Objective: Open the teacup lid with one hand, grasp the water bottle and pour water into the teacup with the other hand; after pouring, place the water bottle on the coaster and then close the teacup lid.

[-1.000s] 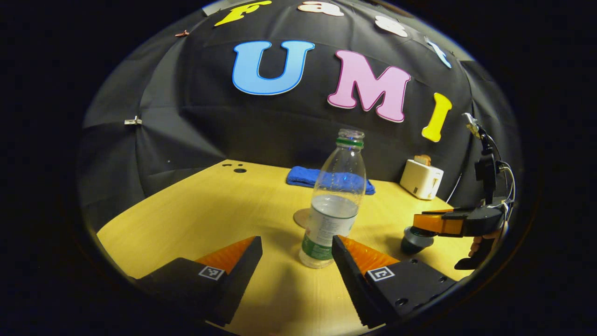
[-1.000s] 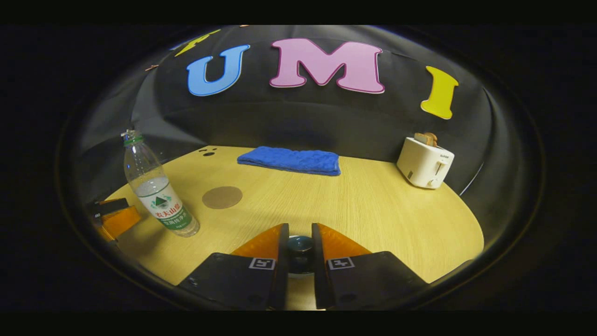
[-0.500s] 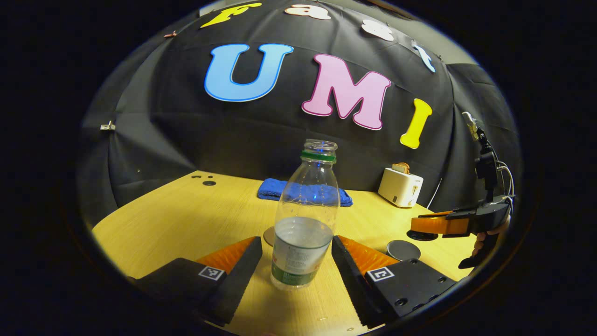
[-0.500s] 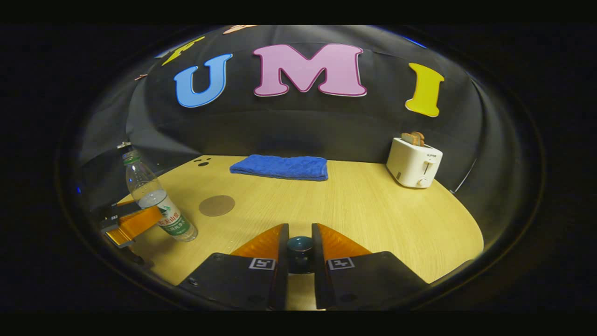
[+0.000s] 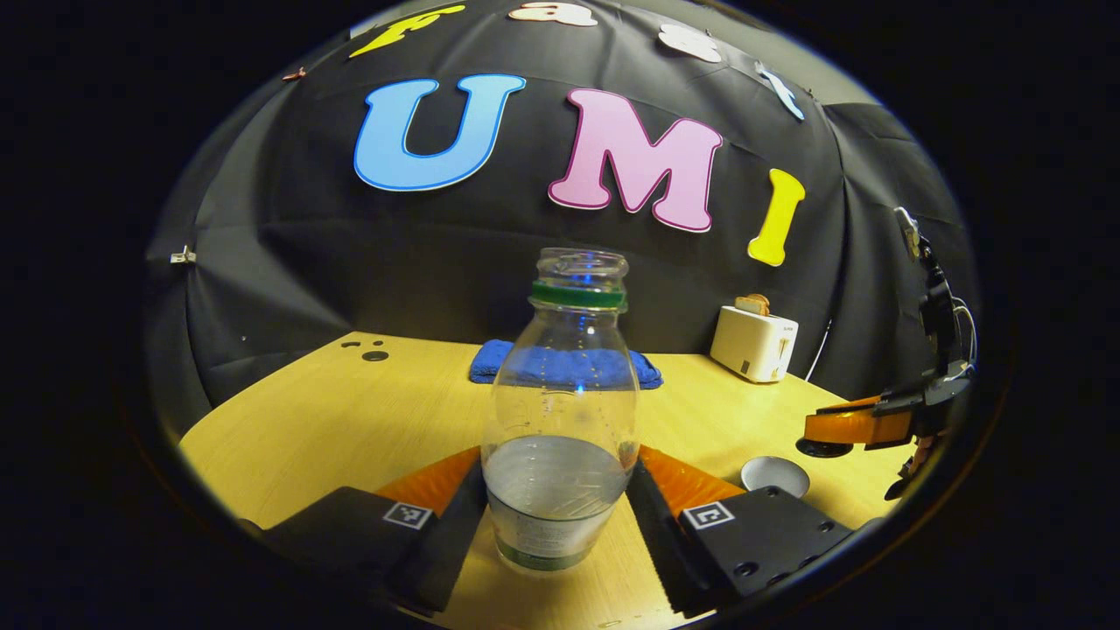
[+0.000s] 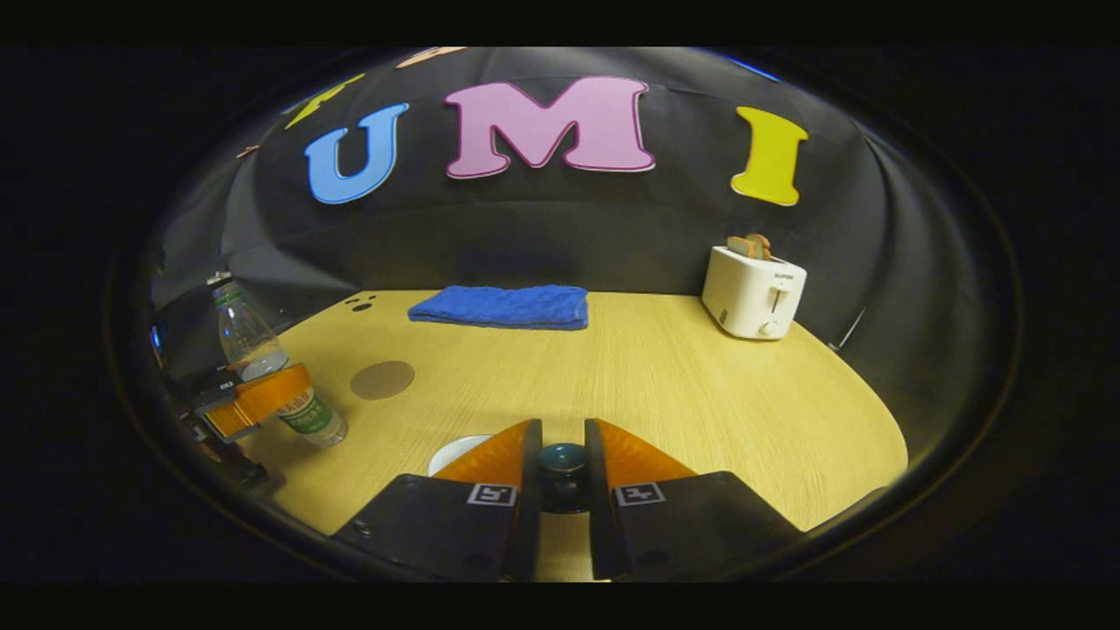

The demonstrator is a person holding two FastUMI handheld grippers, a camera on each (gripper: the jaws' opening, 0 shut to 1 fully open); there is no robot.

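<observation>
A clear water bottle [image 5: 560, 437], uncapped and about half full, stands upright on the table between the fingers of my left gripper [image 5: 556, 468]. The jaws are open and close to both of its sides. In the right gripper view the same bottle [image 6: 249, 341] stands at the left with the left gripper [image 6: 254, 402] across its label. My right gripper [image 6: 563, 437] is shut on the knob of the dark teacup lid [image 6: 563, 462], held above the table. The uncovered teacup [image 5: 774, 477] sits below the right gripper [image 5: 840, 429]. A round brown coaster [image 6: 382, 379] lies beside the bottle.
A folded blue towel [image 6: 499, 306] lies at the back of the wooden table [image 6: 700, 394]. A white toaster [image 6: 752, 289] with bread in it stands at the back right. The teacup's pale rim [image 6: 451, 453] shows just left of my right gripper's fingers.
My left gripper moved forward until the bottle stood between its fingers. My right gripper lifted the lid off the teacup and carried it to the right, uncovering the cup.
</observation>
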